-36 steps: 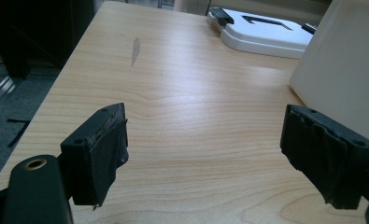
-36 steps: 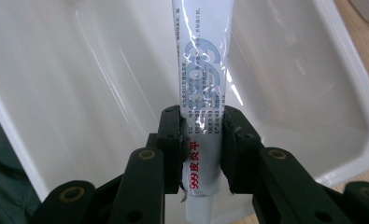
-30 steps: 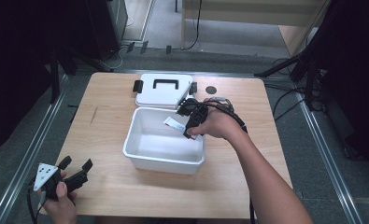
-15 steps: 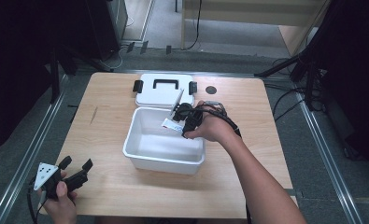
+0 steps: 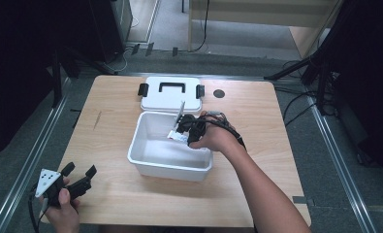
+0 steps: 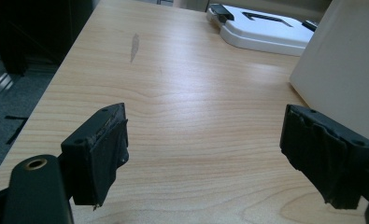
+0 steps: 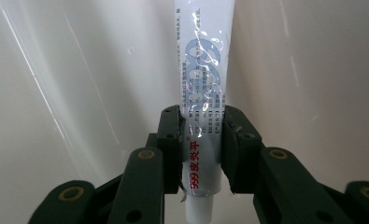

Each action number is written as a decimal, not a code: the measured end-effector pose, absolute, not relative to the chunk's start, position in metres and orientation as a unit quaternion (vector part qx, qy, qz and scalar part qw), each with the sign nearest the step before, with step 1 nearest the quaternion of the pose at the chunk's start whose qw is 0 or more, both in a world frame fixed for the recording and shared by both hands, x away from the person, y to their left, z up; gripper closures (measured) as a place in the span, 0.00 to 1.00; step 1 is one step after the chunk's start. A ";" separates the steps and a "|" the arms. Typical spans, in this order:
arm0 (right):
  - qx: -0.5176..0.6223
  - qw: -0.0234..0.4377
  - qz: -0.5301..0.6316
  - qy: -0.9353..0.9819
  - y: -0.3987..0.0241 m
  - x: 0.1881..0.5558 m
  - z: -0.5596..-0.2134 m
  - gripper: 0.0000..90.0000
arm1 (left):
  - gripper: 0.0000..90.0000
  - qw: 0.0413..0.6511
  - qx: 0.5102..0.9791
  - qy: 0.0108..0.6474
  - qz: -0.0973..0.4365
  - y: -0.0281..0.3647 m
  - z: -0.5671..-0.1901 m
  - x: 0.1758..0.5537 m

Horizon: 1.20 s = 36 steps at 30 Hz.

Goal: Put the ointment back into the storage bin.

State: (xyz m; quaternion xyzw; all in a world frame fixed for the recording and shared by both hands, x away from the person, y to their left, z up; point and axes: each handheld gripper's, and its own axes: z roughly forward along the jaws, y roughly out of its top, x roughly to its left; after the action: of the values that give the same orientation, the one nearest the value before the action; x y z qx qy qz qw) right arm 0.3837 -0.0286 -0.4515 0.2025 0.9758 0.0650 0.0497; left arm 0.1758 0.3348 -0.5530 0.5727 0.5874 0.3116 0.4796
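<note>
I have the tube point(image 7: 202, 116) clamped in my right gripper point(image 5: 185, 132), inside the white bin point(image 5: 145, 160) near its far right corner, unreleased. My left gripper point(image 6: 205, 154) idles agape at the table's point(image 5: 257, 189) near left corner; the lid point(image 5: 169, 99) lies off.

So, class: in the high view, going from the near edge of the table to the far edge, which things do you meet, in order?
left gripper → white bin → white lid
</note>
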 end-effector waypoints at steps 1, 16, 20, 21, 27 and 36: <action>0.202 0.051 0.061 0.976 -0.028 0.383 -0.453 0.80 | 0.18 0.480 0.573 0.587 0.312 0.335 -0.553 0.176; 0.186 0.055 0.040 0.980 -0.027 0.383 -0.463 0.80 | 0.19 0.480 0.575 0.586 0.310 0.335 -0.553 0.176; 0.185 0.053 0.041 0.980 -0.027 0.383 -0.463 0.80 | 0.19 0.479 0.575 0.587 0.310 0.335 -0.553 0.176; 0.184 0.052 0.042 0.981 -0.028 0.383 -0.463 0.80 | 0.19 0.479 0.575 0.587 0.310 0.335 -0.553 0.176; 0.178 0.051 0.049 0.981 -0.028 0.382 -0.462 0.62 | 0.19 0.481 0.573 0.587 0.309 0.335 -0.553 0.176; 0.171 0.049 0.078 0.981 -0.032 0.374 -0.443 0.38 | 0.18 0.482 0.572 0.587 0.309 0.335 -0.553 0.176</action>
State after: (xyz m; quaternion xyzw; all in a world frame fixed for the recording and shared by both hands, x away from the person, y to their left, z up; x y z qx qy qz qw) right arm 0.3744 -0.0323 -0.4425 0.1709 0.9809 0.0783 0.0494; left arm 0.1762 0.3351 -0.5530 0.5722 0.5870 0.3094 0.4820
